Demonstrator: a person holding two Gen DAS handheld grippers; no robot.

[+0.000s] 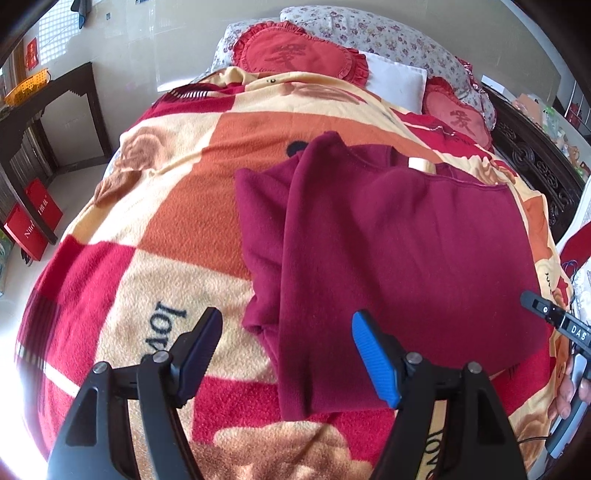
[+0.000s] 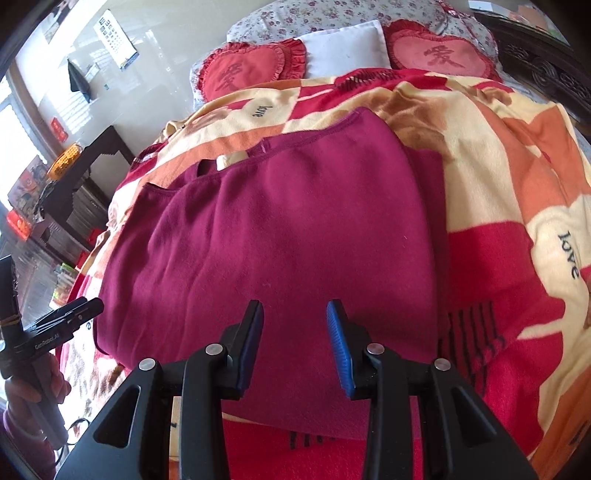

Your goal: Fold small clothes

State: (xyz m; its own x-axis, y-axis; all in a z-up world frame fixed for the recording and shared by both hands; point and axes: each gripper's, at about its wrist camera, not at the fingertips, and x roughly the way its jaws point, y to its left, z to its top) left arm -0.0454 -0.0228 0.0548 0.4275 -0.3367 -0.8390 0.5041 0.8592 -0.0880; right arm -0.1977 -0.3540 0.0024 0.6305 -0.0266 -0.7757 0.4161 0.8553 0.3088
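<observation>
Both pairs of fingers sit nearest the lenses, one pair per hand, two fingers each. On my left gripper the fingers are spread wide with nothing between them; one blue pad faces a dark one. They hover above the near left corner of the garment, where a folded flap runs toward me. On my right gripper the fingers stand a narrow gap apart, not pressed together, and pinch nothing; maroon cloth lies below the gap, and I cannot tell whether the tips touch it.

One maroon garment is present. It lies flat on the bed, on top of the blanket, partly folded, with one pale label showing at its far edge. The right gripper is over the garment's near edge, toward its middle.

One blanket covers the bed, in red, orange and cream blocks, with the word "love" printed in several places. At the head of the bed I count two red heart-shaped cushions, one white pillow between them, and floral pillows behind.

One dark side table stands by the wall with one yellow basket on top. Two red boxes lean at its foot.
</observation>
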